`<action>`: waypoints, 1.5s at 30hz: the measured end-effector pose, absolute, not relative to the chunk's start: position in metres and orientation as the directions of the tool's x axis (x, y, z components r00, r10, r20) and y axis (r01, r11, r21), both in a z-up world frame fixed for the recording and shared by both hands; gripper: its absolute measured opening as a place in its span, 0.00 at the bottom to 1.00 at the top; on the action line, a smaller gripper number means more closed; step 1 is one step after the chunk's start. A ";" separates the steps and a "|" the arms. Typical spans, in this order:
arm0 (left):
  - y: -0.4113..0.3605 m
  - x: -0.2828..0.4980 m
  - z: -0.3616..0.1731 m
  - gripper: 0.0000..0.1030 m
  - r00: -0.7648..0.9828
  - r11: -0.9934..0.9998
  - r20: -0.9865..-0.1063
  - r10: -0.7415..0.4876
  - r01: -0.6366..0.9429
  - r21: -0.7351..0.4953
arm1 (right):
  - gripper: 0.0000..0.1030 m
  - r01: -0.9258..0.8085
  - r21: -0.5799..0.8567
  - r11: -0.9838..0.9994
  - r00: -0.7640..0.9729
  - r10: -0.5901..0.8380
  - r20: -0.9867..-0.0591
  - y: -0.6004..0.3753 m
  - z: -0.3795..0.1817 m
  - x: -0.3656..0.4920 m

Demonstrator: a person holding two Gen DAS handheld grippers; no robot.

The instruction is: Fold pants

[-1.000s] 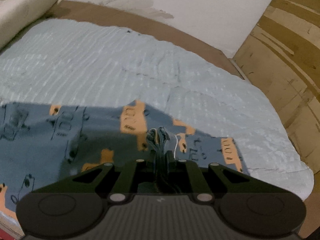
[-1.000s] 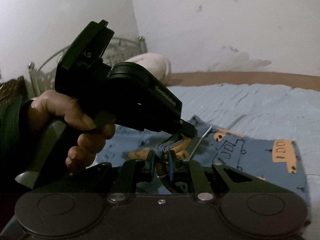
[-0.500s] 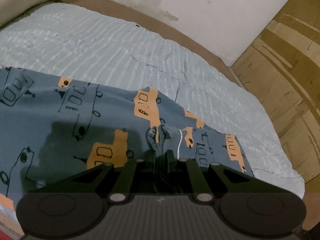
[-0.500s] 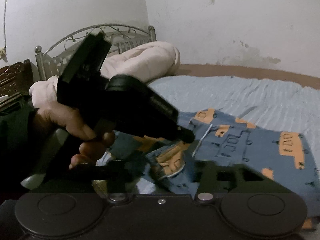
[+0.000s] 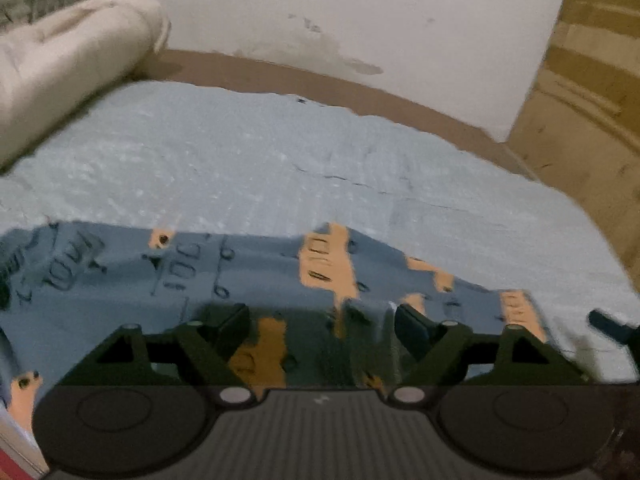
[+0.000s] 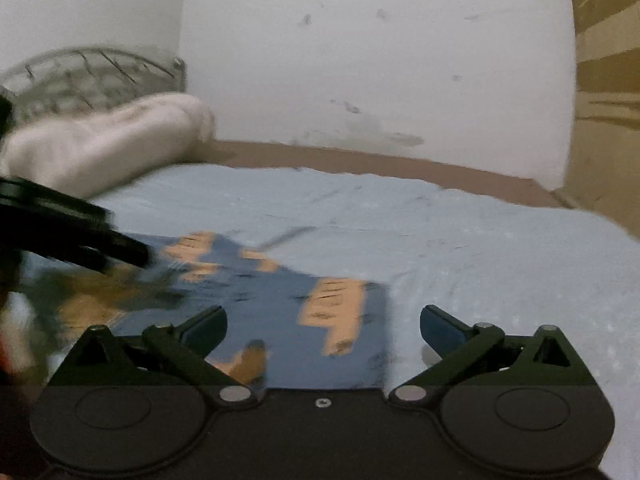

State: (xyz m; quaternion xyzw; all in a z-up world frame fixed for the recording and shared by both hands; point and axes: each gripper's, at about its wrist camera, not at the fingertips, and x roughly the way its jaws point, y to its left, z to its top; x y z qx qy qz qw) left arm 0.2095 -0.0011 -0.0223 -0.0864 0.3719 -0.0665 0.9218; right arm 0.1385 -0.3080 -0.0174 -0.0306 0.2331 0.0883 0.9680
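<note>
The pants [image 5: 248, 276] are laid flat on the pale blue bed [image 5: 304, 160]. Both the left gripper [image 5: 322, 320] and the right gripper [image 6: 323, 322] have just been opened; their fingers are spread wide above the fabric, nothing gripped.

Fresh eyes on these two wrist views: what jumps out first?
The blue pants with orange bus prints, lying flat on the pale blue bedspread right ahead of both grippers. The left gripper and right gripper have just been opening; both stand wide with nothing pinched. A cream rolled blanket sits at the far left by the wall.
</note>
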 end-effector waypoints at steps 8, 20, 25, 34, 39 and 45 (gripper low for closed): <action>-0.002 0.218 -0.037 0.82 0.710 0.991 -0.694 -0.117 0.044 -0.123 | 0.99 -0.116 -0.101 0.988 0.817 0.037 -0.575 -0.321 -0.043 0.228; -0.005 0.152 -0.035 0.87 0.769 0.994 -0.631 -0.099 0.106 -0.026 | 0.99 -0.049 -0.133 0.990 0.847 -0.029 -0.531 -0.335 -0.058 0.159; -0.013 0.133 -0.044 0.88 0.799 0.990 -0.596 -0.078 0.134 0.050 | 0.99 -0.027 -0.189 0.982 0.905 -0.056 -0.422 -0.325 -0.062 0.107; 0.010 0.131 -0.026 0.96 0.812 0.994 -0.576 -0.090 0.105 -0.007 | 0.99 0.020 -0.198 0.980 0.935 -0.089 -0.345 -0.310 -0.055 0.097; 0.046 0.126 0.000 0.99 0.851 1.000 -0.525 0.017 -0.006 0.022 | 0.99 -0.046 -0.175 0.983 0.960 -0.005 -0.280 -0.283 -0.037 0.101; 0.096 0.127 0.007 0.99 0.823 0.985 -0.542 0.168 -0.163 0.058 | 0.99 -0.237 -0.155 0.959 0.936 0.183 -0.301 -0.225 -0.032 0.122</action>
